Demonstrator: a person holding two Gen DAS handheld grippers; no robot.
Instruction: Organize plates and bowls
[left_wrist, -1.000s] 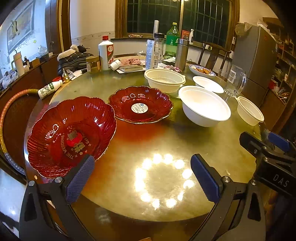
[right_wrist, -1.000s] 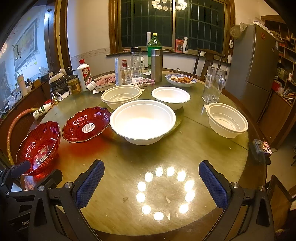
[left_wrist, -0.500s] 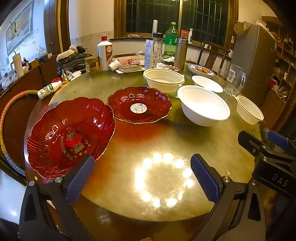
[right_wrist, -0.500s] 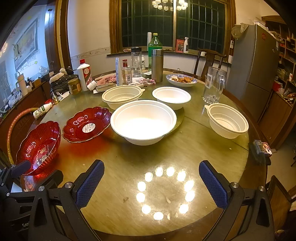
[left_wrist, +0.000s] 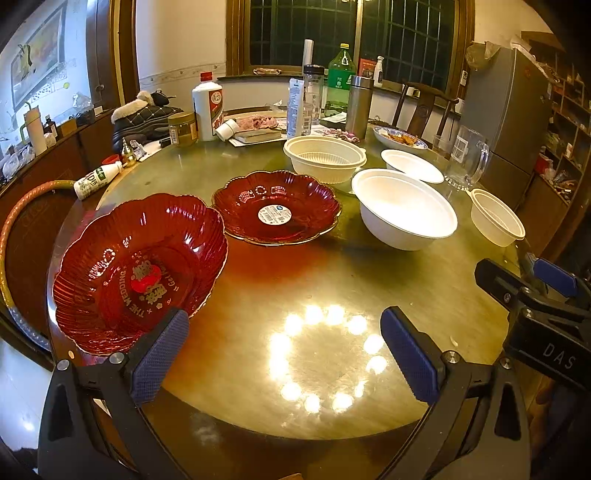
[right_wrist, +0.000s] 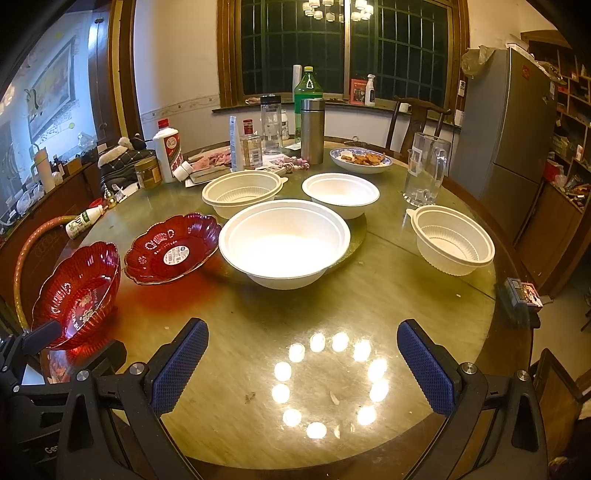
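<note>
I am holding the left tool (left_wrist: 284, 354) wide and empty over the tabletop (left_wrist: 332, 280). The deep red bowl (left_wrist: 140, 269) is sitting tilted at my left, the red plate (left_wrist: 277, 210) just beyond, then the large white bowl (right_wrist: 284, 242), all mouth-up. The right tool (right_wrist: 303, 369) is gaping empty. Nothing is shifting since before.

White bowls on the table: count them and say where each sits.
4. A large bowl at the centre, a ribbed bowl behind it to the left, a smooth bowl behind it to the right, and a ribbed bowl near the right edge. None looks hidden.
</note>
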